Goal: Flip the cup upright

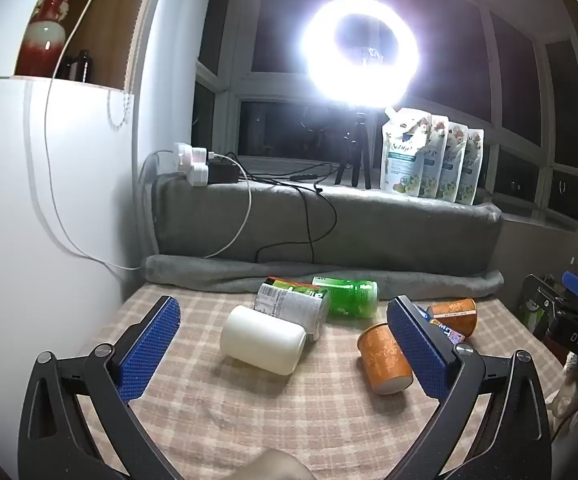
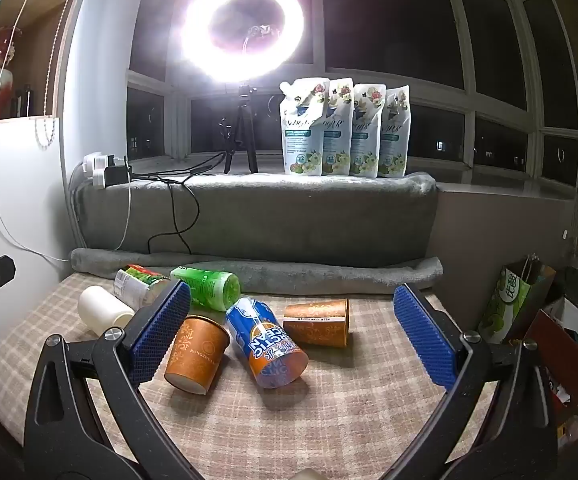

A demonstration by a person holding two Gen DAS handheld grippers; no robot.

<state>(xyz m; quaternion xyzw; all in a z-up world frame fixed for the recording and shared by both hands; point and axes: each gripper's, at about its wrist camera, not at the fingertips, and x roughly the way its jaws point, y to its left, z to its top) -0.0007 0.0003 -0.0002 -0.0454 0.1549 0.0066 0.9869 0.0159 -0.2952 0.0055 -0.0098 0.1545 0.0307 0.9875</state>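
Note:
Several cups and cans lie on their sides on a checked tablecloth (image 2: 329, 408). A white cup (image 1: 263, 339) lies between the fingers of my open left gripper (image 1: 285, 340), a little beyond them. An orange paper cup (image 1: 385, 359) lies by the left gripper's right finger; in the right wrist view this orange cup (image 2: 197, 354) is beside my right gripper's left finger. A second orange cup (image 2: 317, 323) and a blue-orange can (image 2: 267, 344) lie between the fingers of my open right gripper (image 2: 293, 328). Both grippers are empty.
A grey-labelled can (image 1: 293, 308) and a green bottle (image 1: 349, 298) lie behind the white cup. A rolled grey blanket (image 2: 249, 272) bounds the far edge. A ring light (image 1: 361, 48), detergent pouches (image 2: 345, 128) and cables stand on the ledge. Bags (image 2: 517, 300) sit at right.

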